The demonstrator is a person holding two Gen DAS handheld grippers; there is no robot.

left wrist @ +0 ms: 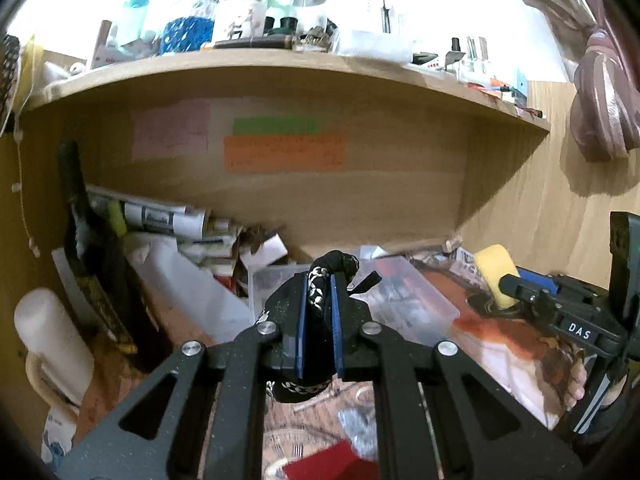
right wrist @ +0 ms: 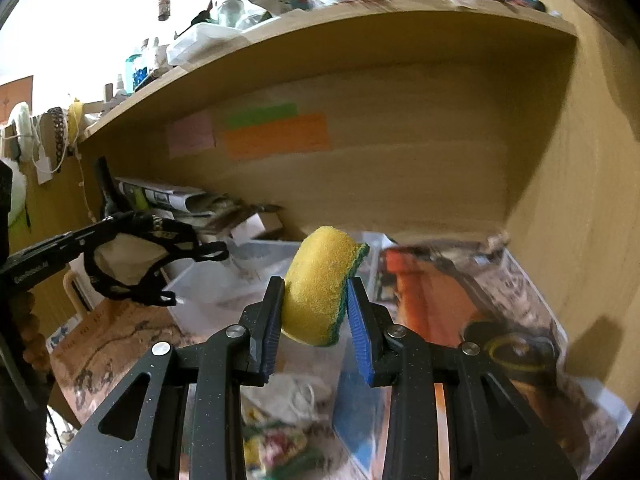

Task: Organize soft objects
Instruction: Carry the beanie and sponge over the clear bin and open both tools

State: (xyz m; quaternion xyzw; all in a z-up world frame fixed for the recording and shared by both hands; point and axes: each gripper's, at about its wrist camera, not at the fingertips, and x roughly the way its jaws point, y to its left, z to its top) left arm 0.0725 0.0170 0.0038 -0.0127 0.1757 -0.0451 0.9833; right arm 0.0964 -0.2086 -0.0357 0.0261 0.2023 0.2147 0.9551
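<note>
Pinching a black strap (left wrist: 320,280), the left hand-held gripper (left wrist: 319,300) hangs above the cluttered desk (left wrist: 500,344); the right hand-held gripper (right wrist: 316,304) squeezes a sponge (right wrist: 320,288) over a clear bin (right wrist: 224,280), under a shelf (right wrist: 320,32).

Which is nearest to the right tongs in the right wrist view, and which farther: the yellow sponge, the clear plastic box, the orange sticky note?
1. Yellow sponge: gripped between the right tongs.
2. Clear plastic box: just beyond, lower and to the left.
3. Orange sticky note: farthest, on the back wall under the shelf.
</note>
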